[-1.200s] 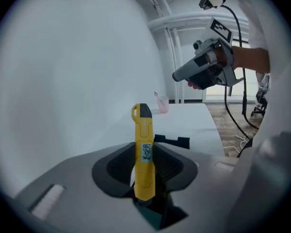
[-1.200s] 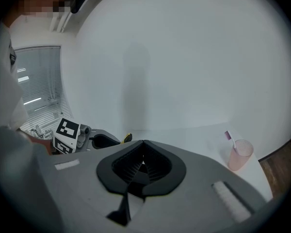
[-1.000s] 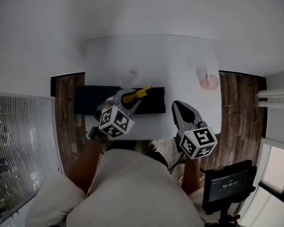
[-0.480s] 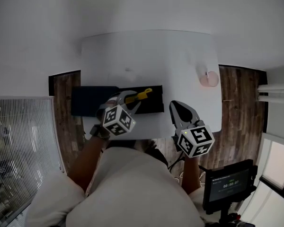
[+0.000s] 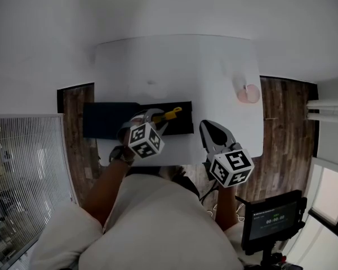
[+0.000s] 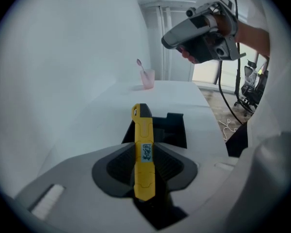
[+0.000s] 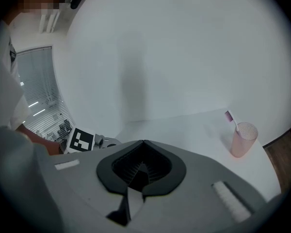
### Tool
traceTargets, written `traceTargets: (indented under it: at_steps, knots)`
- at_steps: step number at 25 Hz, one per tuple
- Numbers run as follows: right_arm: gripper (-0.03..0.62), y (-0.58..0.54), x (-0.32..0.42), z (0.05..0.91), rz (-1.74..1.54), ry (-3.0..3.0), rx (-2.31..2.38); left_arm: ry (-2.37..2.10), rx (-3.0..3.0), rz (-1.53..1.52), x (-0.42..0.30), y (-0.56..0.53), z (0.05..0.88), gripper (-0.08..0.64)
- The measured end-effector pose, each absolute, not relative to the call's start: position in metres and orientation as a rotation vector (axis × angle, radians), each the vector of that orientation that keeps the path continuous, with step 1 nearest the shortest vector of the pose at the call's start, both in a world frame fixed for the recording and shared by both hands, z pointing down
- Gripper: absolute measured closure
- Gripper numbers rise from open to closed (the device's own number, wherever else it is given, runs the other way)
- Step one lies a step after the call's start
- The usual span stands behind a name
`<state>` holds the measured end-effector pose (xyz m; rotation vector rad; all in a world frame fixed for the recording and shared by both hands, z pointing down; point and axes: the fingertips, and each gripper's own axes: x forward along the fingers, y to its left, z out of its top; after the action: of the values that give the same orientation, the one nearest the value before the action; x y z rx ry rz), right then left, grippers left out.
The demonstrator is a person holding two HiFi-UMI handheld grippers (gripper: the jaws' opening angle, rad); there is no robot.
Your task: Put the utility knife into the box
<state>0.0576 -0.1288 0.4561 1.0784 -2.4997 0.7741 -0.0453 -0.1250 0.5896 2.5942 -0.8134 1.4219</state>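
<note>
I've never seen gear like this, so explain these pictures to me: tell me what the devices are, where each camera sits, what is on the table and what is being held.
There is no robot here. A person at a white table holds a hand-operated two-jaw gripper in each hand; the cubes with square markers are part of the grippers. One picture comes from a camera on the person's head, looking steeply down. The other two come from cameras that ride on the grippers and look along their jaws. The left gripper is clamped on a yellow utility knife, which points toward an open black box on the table. The right gripper is shut and holds nothing. A pink cup stands near the table's right edge.
</note>
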Motion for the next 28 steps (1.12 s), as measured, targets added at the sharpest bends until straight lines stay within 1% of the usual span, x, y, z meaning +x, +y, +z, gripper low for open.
traceTargets:
  at_steps: [6, 28]
  knots:
    - [0.589, -0.127, 0.058, 0.459, 0.790, -2.494, 1.071, -0.776, 2.541, 1.426, -0.043, -0.125, 0.598, 0.448]
    - [0.589, -0.125, 0.061, 0.468, 0.831, -2.476, 1.081, -0.682, 2.430, 1.604, -0.053, -0.119, 0.631, 0.448]
